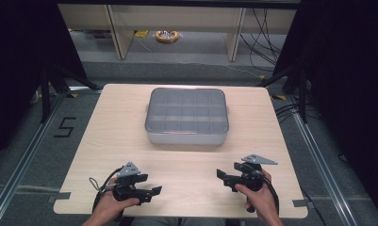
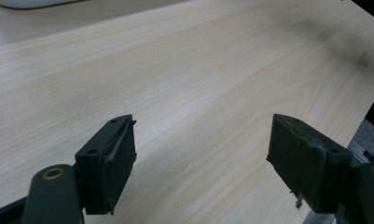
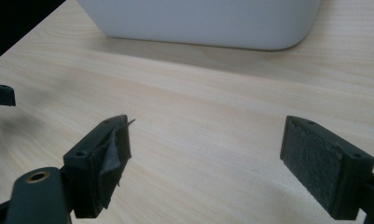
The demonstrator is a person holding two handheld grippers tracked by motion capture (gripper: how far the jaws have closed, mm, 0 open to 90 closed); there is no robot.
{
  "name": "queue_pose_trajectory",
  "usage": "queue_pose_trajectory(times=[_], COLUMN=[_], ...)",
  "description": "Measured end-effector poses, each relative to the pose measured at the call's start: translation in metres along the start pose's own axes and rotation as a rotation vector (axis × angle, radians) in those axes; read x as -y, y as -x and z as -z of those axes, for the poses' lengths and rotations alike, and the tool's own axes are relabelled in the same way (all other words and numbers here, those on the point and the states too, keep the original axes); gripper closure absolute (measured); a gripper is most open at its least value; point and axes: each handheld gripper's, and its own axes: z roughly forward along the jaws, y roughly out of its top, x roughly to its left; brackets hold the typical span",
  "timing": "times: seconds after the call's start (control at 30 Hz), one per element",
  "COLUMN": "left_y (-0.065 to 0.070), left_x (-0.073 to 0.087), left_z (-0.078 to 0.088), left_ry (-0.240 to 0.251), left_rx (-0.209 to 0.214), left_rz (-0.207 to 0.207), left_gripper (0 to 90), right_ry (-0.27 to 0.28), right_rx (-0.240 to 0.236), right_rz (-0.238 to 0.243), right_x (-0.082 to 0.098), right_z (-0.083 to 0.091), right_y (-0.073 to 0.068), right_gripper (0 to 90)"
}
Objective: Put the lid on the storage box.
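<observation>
A lab-like recording space: black curtains [image 1: 17,56] flank the table [image 1: 120,136], taped floor marks [image 1: 64,127], loose cables [image 1: 267,33], metal rails [image 1: 318,155].

Pale wood, grey plastic, worn black pads.

The light wood-grain table top [image 1: 120,141] looks smooth and matt. The grey plastic compartment box [image 1: 186,136] has a clear, faintly glossy lid [image 1: 186,110]. The black matt plastic left gripper [image 2: 201,154] and right gripper [image 3: 205,158] carry rough, frayed pads [image 3: 315,163].
</observation>
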Motion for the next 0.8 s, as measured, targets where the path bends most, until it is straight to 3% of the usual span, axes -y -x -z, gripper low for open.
queue_pose_trajectory(times=[0.13,0.17,0.2,0.27,0.5,0.53,0.6,0.63,0.67,0.7,0.73,0.77,0.8], left_y=[0.004,0.005,0.005,0.008,0.013,0.014,0.016,0.016,0.018,0.018,0.018,0.019,0.02], left_x=[0.003,0.004,0.005,0.006,0.011,0.012,0.013,0.014,0.014,0.015,0.016,0.017,0.018], left_z=[0.002,0.002,0.002,0.003,0.006,0.006,0.006,0.008,0.008,0.008,0.009,0.01,0.01], left_ry=[-0.015,-0.013,-0.021,-0.016,-0.02,-0.018,-0.012,-0.02,-0.018,-0.014,-0.023,-0.024,-0.023], left_rx=[0.004,0.001,0.004,-0.002,0.007,0.006,0.01,0.01,0.01,0.009,0.012,0.017,0.021], left_rz=[-0.01,-0.011,-0.024,-0.016,-0.031,-0.035,-0.031,-0.042,-0.035,-0.037,-0.037,-0.029,-0.023], left_gripper=[22.5,22.6,22.5,22.5,22.4,22.4,22.3,22.3,22.3,22.3,22.3,22.3,22.3], right_ry=[-0.013,-0.01,-0.006,-0.004,-0.02,-0.015,-0.017,-0.02,-0.018,-0.022,-0.028,-0.019,-0.015], right_rx=[-0.001,-0.016,-0.012,-0.015,-0.018,-0.025,-0.011,-0.015,-0.008,-0.009,-0.026,-0.023,-0.027], right_rz=[0.01,0.004,-0.03,0.013,0.027,-0.014,0.04,0.014,0.059,0.069,0.0,0.053,0.026], right_x=[0.005,0.006,0.009,0.011,0.02,0.022,0.025,0.027,0.028,0.029,0.032,0.033,0.035], right_z=[0.004,0.004,0.004,0.005,0.011,0.011,0.013,0.015,0.015,0.017,0.019,0.019,0.02], right_y=[-0.002,-0.002,-0.006,-0.004,-0.012,-0.017,-0.015,-0.019,-0.017,-0.018,-0.023,-0.019,-0.022], right_gripper=[17.1,17.1,17.1,17.1,17.1,17.1,17.1,17.1,17.1,17.1,17.1,17.2,17.4])
